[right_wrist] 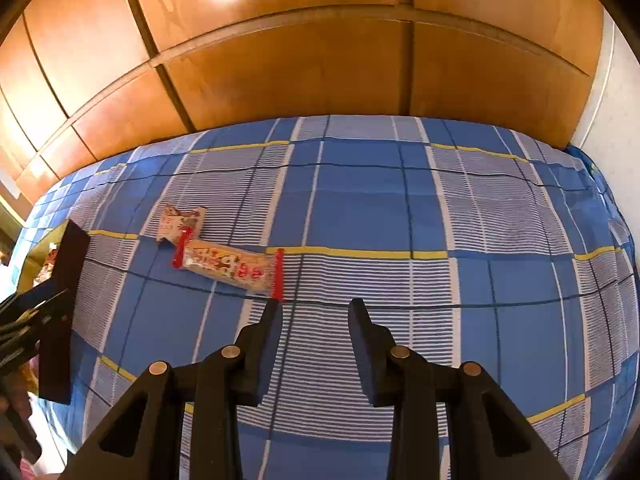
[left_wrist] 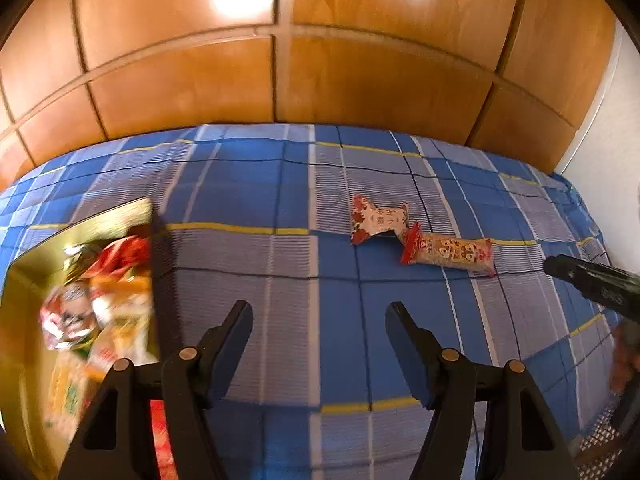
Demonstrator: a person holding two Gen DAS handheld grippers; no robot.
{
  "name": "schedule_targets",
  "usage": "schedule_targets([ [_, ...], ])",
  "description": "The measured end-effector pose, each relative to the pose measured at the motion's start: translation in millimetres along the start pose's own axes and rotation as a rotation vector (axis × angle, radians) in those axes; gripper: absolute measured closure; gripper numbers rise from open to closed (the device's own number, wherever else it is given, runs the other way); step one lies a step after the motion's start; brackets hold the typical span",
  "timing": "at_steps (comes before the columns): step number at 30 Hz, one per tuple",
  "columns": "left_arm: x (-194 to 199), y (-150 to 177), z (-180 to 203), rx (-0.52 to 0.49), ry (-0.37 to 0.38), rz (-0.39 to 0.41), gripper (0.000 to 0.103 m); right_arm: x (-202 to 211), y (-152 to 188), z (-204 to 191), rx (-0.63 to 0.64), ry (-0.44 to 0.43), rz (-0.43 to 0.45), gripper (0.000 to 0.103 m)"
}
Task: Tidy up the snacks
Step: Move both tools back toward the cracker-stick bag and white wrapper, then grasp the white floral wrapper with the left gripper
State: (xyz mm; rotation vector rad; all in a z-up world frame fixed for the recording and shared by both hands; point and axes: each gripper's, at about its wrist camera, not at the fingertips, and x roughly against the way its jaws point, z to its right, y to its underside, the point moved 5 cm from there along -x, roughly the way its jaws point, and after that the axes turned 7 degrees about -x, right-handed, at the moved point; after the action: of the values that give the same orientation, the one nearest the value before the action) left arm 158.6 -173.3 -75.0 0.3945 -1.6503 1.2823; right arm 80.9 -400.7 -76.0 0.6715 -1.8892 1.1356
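A: Grippers?
B: My left gripper (left_wrist: 319, 316) gapes wide, my right gripper (right_wrist: 315, 314) narrower, both empty.
A: Snacks?
B: Long red-ended clear-wrapped snack bar (right_wrist: 228, 270) just ahead-left of right's fingertips, touching the white-and-red crimped packet (left_wrist: 378, 219); gold tin tray (left_wrist: 24, 272) of snacks left.

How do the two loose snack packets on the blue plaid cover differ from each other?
The long packet is a narrow bar shape with red crimped ends and a tan, see-through middle; the white packet is shorter and squarer, opaque, with red flower print. The long packet lies nearer the cameras, the white packet behind it, their ends meeting. Both lie flat on the cover, outside the gold tin.
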Motion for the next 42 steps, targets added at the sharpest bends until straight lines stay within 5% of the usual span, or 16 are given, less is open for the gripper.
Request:
schedule_targets([
  [4, -20.9, -14.7, 13.5, -0.003, 0.030, -0.017, 0.035, 0.6, -0.4, -2.7, 0.007, -0.013, -0.001, 0.066],
  [13, -76.9, -53.1, 54.6, -0.479, -0.095, -0.007, 0.034, 0.3, 1.0, -8.6, 0.021, -0.036, -0.018, 0.065],
  [23, -118.8, -69.8, 68.7, -0.681, 0.021, -0.034, 0.037, 1.6, -1.1, -7.4, -0.002, -0.058, -0.019, 0.065],
  [29, -125.9, -70.9, 67.0, -0.543, 0.119, -0.102, 0.067, 2.7, -0.8, -9.0, 0.009, -0.047, -0.014, 0.065],
  [30, -124.7, -70.4, 66.0, -0.521, 0.123, -0.100, 0.079, 2.7, -0.5, -9.3, 0.015, -0.045, -0.012, 0.065],
  [42, -36.4, 10.1, 64.3, -0.300, 0.199, -0.062, 0.080, -8.5, 14.1, -23.9, 0.109, -0.055, -0.061, 0.065],
])
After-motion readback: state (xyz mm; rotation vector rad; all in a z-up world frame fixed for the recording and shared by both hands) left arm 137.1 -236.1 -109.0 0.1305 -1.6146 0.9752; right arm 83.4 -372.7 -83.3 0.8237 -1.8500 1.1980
